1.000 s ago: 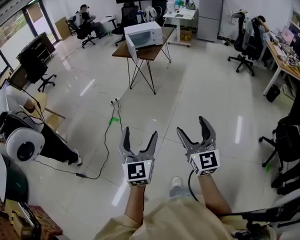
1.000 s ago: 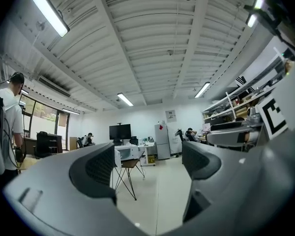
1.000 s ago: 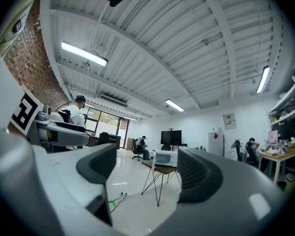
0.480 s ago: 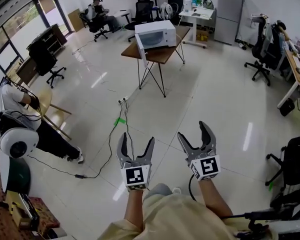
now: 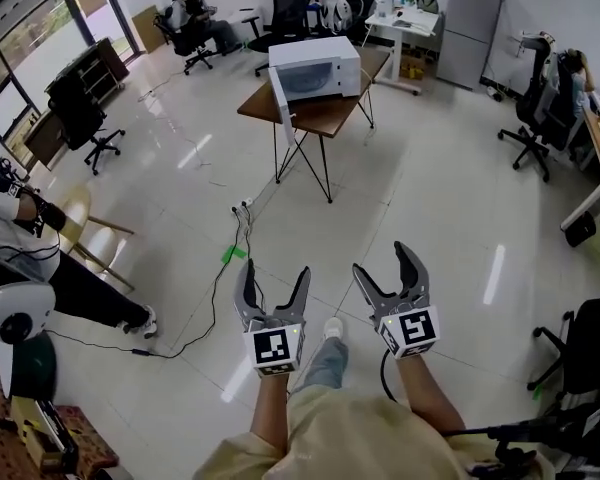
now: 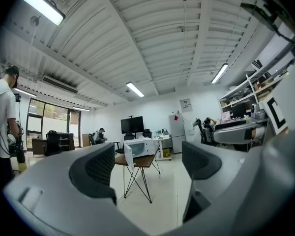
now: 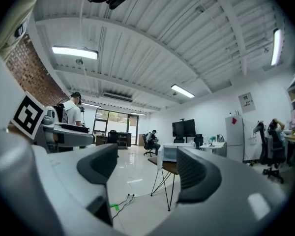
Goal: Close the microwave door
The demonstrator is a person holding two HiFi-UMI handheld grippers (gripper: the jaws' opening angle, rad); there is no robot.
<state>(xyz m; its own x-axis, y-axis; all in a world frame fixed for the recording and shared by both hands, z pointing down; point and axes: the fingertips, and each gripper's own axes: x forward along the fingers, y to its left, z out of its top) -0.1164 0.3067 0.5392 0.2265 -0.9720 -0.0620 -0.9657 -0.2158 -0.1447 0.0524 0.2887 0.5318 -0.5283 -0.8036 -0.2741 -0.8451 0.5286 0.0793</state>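
A white microwave (image 5: 318, 66) stands on a small brown table (image 5: 325, 114) far across the room, and its door (image 5: 277, 99) hangs open toward the left. Both grippers are held out side by side over the bare floor, well short of the table. My left gripper (image 5: 273, 270) is open with nothing between its jaws, and so is my right gripper (image 5: 385, 260). In the left gripper view the microwave (image 6: 143, 146) shows small between the jaws of the left gripper (image 6: 147, 168). In the right gripper view the microwave (image 7: 170, 152) sits just beside the right jaw of the right gripper (image 7: 146, 171).
A power strip with cables (image 5: 240, 208) and a green tape mark (image 5: 229, 254) lie on the floor between me and the table. A seated person (image 5: 35, 253) is at the left. Office chairs (image 5: 533, 116) stand at the right, a white desk (image 5: 408, 23) and a fridge (image 5: 472, 6) behind.
Both grippers have travelled forward across the floor toward the table, so the microwave looks nearer and larger. The jaws of both stand as wide as before.
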